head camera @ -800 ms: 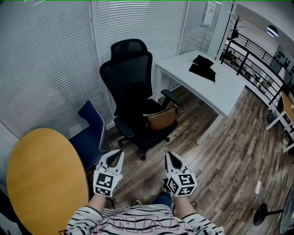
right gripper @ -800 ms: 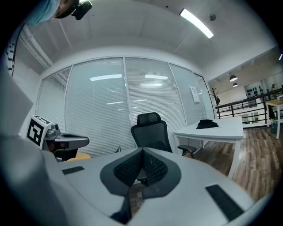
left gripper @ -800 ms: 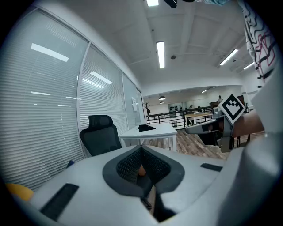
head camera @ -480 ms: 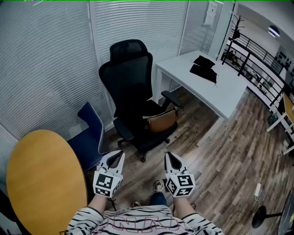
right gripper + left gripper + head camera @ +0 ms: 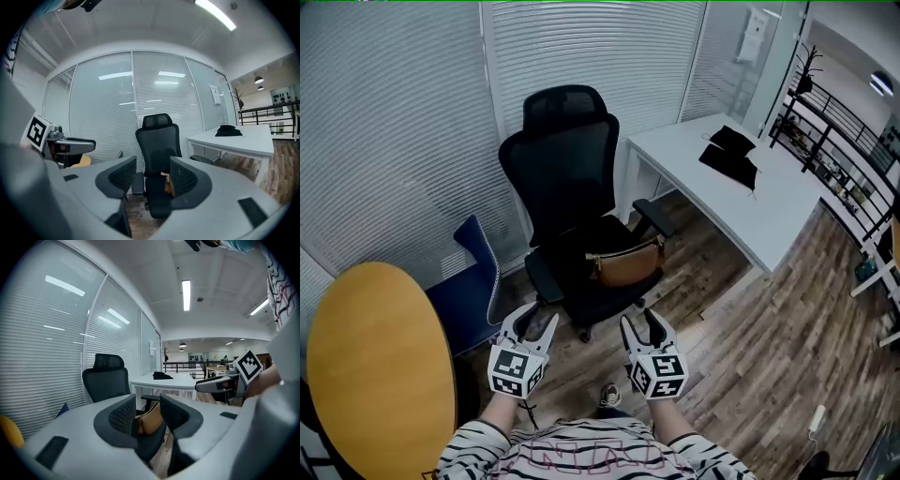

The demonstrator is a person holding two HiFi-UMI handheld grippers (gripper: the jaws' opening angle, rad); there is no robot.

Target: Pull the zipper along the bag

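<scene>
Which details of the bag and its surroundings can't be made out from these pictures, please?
Head view: on the bag, the zipper pull is too small to find.
Both gripper views: the jaws cover much of the bag.
Head view: the dark item on the desk is too small to identify.

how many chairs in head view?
2: black office chair at center, beside the white desk; blue chair to its left, by the yellow round table. Others may be out of frame.

brown bag (image 5: 149,422) on black chair (image 5: 107,384)
</scene>
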